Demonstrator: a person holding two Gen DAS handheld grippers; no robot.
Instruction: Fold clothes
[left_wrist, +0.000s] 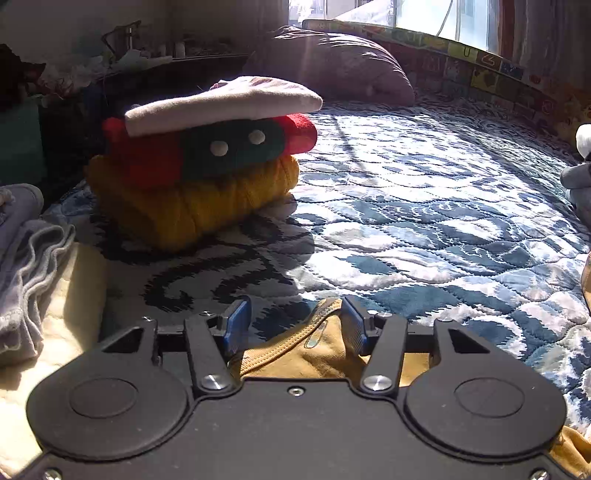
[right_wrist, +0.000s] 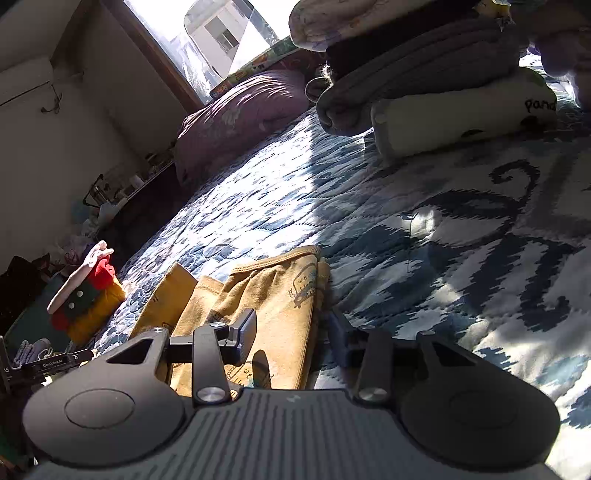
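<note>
The bed (right_wrist: 424, 236), under a blue-and-white quilt, carries everything. A purple pillow (right_wrist: 240, 110) lies at its head below the window. 2 stacks of folded clothes sit well apart: one of 3 pieces, yellow knit under red-and-green under pale grey (left_wrist: 207, 155), and another of grey and white pieces (right_wrist: 424, 85) on the opposite side.

The mustard-yellow garment (right_wrist: 258, 295), with small printed figures, lies rumpled and partly doubled on the quilt between the 2 tools. The left hand-held gripper (left_wrist: 291, 325) sits low with its fingers spread, the stitched edge bunched between them but not pinched. The right hand-held gripper (right_wrist: 291, 332) is also spread, tilted, straddling the garment's side edge.

My judgement: the fold is only begun. To do it well, each tool should close on a matching edge, lift only slightly, pull the cloth taut to flatten the wrinkles, then lay edge onto edge.
</note>
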